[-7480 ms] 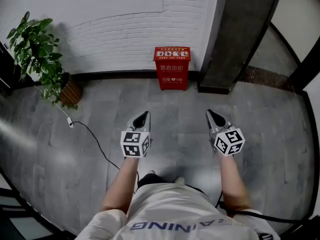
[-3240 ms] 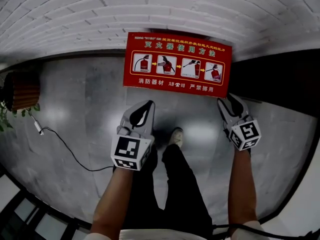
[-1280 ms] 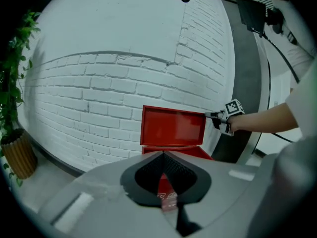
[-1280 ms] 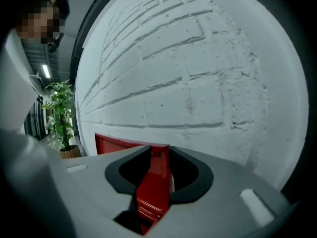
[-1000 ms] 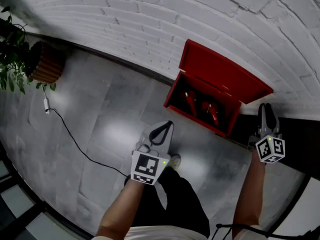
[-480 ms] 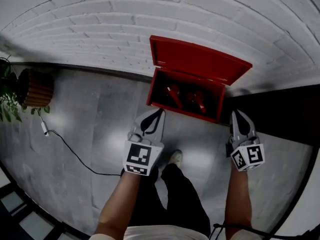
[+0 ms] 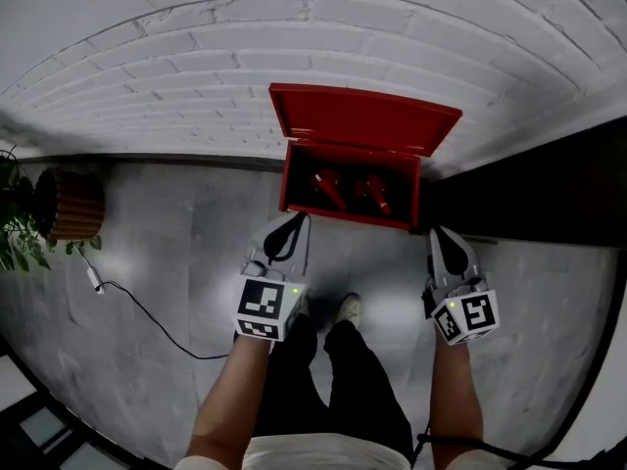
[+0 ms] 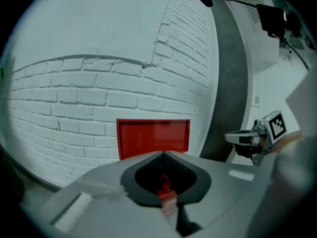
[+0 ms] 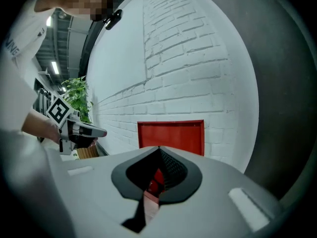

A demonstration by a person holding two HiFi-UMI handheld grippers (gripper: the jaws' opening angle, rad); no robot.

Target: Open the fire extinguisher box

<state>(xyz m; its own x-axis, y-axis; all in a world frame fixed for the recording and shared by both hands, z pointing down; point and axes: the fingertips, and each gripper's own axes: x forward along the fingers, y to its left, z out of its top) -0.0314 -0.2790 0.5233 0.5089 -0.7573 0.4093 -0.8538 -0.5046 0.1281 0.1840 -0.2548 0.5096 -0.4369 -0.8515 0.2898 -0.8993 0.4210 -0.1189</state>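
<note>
The red fire extinguisher box (image 7: 345, 210) stands on the floor against the white brick wall. Its lid (image 7: 361, 119) is raised and leans back on the wall. Inside lie two red extinguishers (image 7: 329, 186), side by side. My left gripper (image 7: 297, 219) hovers just before the box's front left, shut with nothing in it. My right gripper (image 7: 437, 233) is off the front right corner, also shut and empty. The left gripper view shows the lid (image 8: 153, 138) beyond the closed tips (image 8: 163, 153). In the right gripper view the lid (image 9: 171, 138) stands past the closed tips (image 9: 158, 148).
A dark pillar (image 7: 534, 179) rises right of the box. A potted plant in a brown pot (image 7: 67, 204) stands at the far left, with a black cable (image 7: 147, 316) running across the grey floor. The person's shoe (image 7: 348, 308) is between the grippers.
The right gripper has come back from beside the box's right end to the floor in front, and its jaws have closed. The lid stays up.
</note>
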